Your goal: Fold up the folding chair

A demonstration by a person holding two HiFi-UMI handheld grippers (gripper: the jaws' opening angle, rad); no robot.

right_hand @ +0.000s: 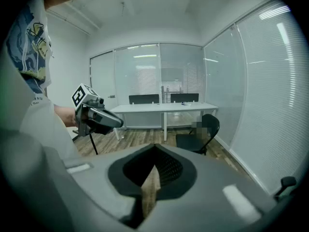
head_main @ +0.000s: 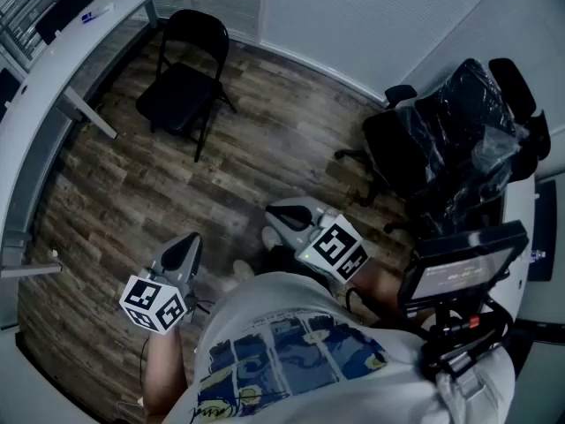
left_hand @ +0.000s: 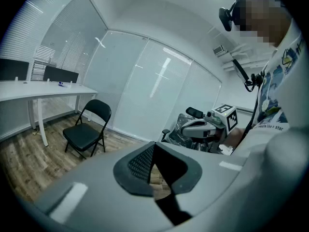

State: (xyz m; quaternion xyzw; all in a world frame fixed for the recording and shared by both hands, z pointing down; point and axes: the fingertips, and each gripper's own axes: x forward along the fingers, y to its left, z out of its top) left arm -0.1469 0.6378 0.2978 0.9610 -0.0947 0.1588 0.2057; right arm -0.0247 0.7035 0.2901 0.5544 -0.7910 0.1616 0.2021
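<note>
A black folding chair (head_main: 187, 82) stands unfolded on the wood floor by the white desk, well away from me. The same folding chair (left_hand: 88, 128) shows at the left in the left gripper view, and the folding chair (right_hand: 200, 134) at the right in the right gripper view. My left gripper (head_main: 188, 252) is held low at my left, shut and empty. My right gripper (head_main: 287, 215) is held beside it at my right, also shut with nothing between its jaws. Both point across the floor, far short of the chair.
A long white desk (head_main: 53, 69) runs along the left wall, with a leg near the chair. Black office chairs (head_main: 446, 144), one wrapped in plastic, stand at the right. A monitor on a stand (head_main: 463, 268) is close at my right. Glass walls with blinds enclose the room.
</note>
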